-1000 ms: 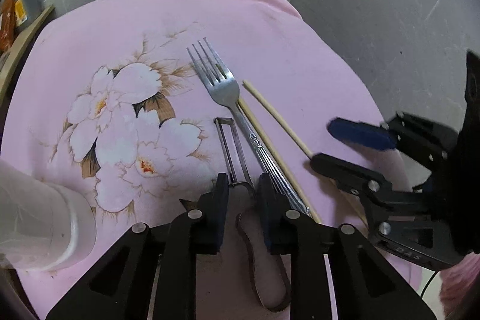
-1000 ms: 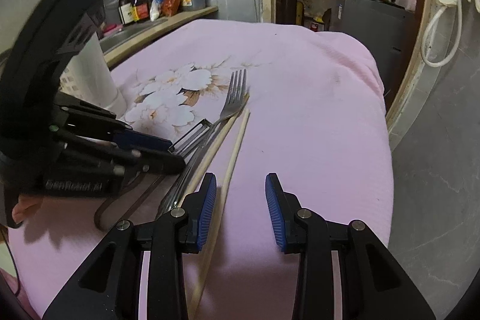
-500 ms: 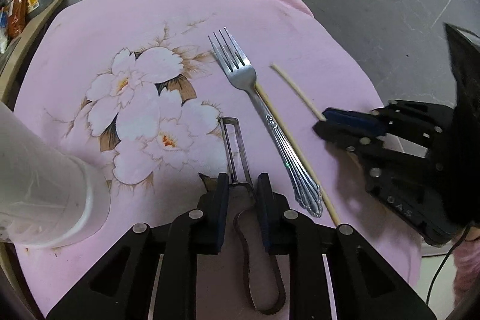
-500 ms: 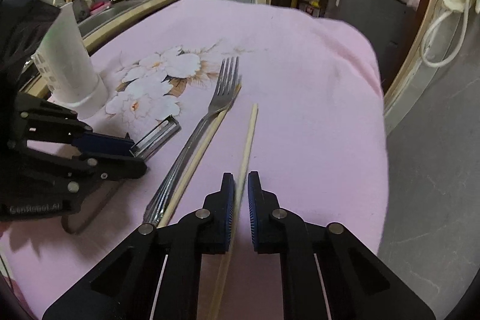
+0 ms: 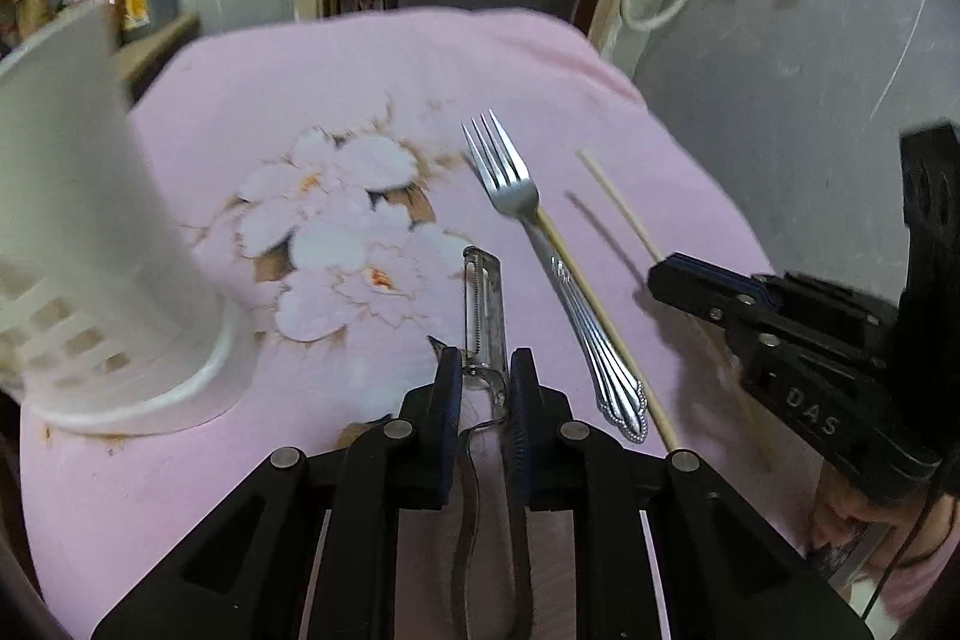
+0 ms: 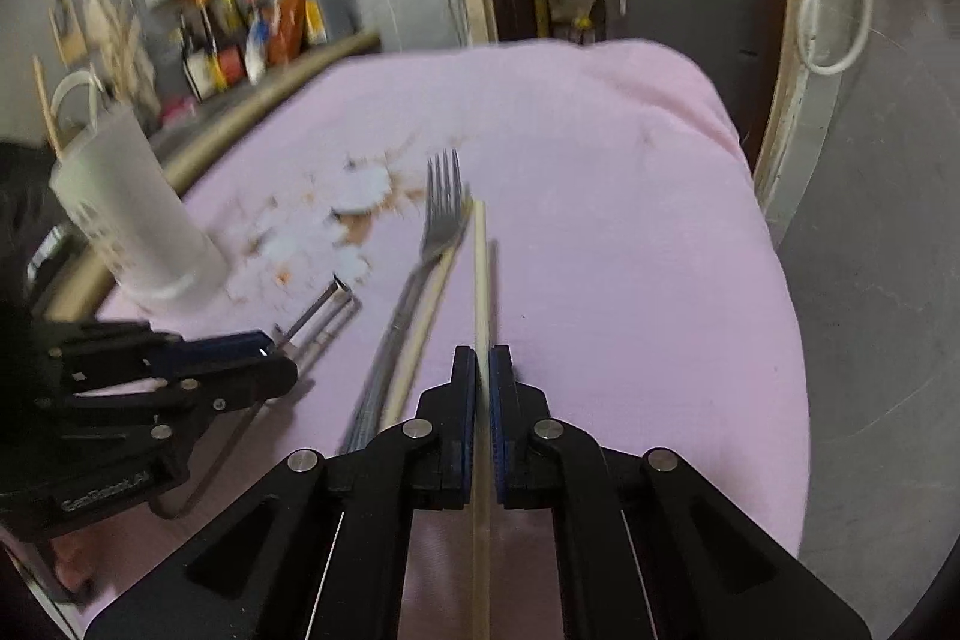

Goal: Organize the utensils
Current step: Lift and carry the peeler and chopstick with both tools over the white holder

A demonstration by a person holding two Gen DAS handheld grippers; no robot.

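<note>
Gripping a metal peeler (image 5: 486,304) at the neck between blade and wire handle, the left gripper (image 5: 485,388) has its blue-padded jaws closed narrow on it; the blade points ahead over the pink cloth (image 5: 372,64), and the handle loop runs back between the fingers. The right gripper (image 6: 483,382) is pinched tight on one chopstick (image 6: 480,268), which sticks out forward, its tip just beside the fork (image 6: 441,214) tines. A second chopstick (image 6: 429,280) lies on the cloth touching the fork along its right side; whether its far end goes under the fork I cannot tell. A white slotted holder (image 5: 90,232) stands upright at the left, near the flower print (image 5: 348,232). From the left wrist camera, raised letters "DAS" show on the right gripper's body. From the right wrist camera, the left gripper's body carries a blurred word that seems to begin "Gen"; the rest is unreadable. Bottles (image 6: 264,34) on the far shelf are too blurred for labels.
</note>
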